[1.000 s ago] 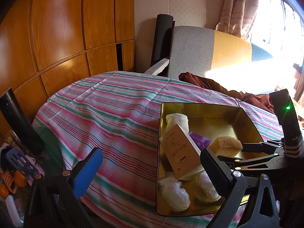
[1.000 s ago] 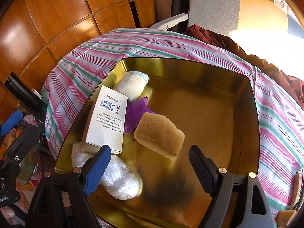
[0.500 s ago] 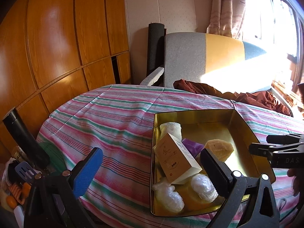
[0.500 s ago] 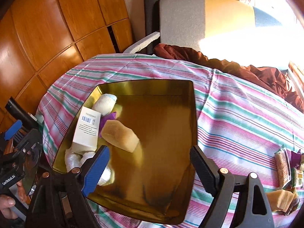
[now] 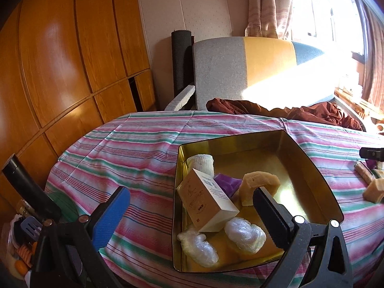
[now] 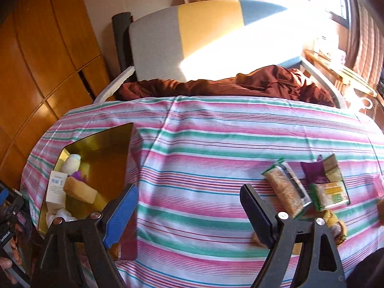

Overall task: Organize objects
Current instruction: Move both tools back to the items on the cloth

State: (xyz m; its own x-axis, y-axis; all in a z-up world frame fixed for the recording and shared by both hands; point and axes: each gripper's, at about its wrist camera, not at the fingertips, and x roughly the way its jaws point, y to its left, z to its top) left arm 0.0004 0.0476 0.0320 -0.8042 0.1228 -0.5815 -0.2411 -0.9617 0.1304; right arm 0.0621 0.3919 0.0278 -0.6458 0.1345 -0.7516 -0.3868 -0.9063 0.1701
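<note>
A gold metal tin (image 5: 309,168) sits on the striped tablecloth (image 5: 134,148). It holds a tan box (image 5: 206,201), a white sock roll (image 5: 201,164), a purple packet (image 5: 226,182), a yellow sponge (image 5: 258,184) and two plastic-wrapped lumps (image 5: 244,234). My left gripper (image 5: 189,213) is open and empty, at the tin's near left edge. My right gripper (image 6: 189,208) is open and empty above the bare cloth, right of the tin (image 6: 105,153). Several snack packets (image 6: 285,194) lie just right of its right finger (image 6: 258,213).
A grey, yellow and blue chair (image 6: 204,36) with a brown cloth (image 6: 240,86) stands behind the table. Wooden cabinets (image 5: 60,60) line the left wall. A black bottle (image 5: 28,187) and utensils (image 5: 28,228) stand at the table's left end.
My right gripper has swung right, away from over the tin toward the snack packets. My left gripper has pulled back and up a little. Both stayed open.
</note>
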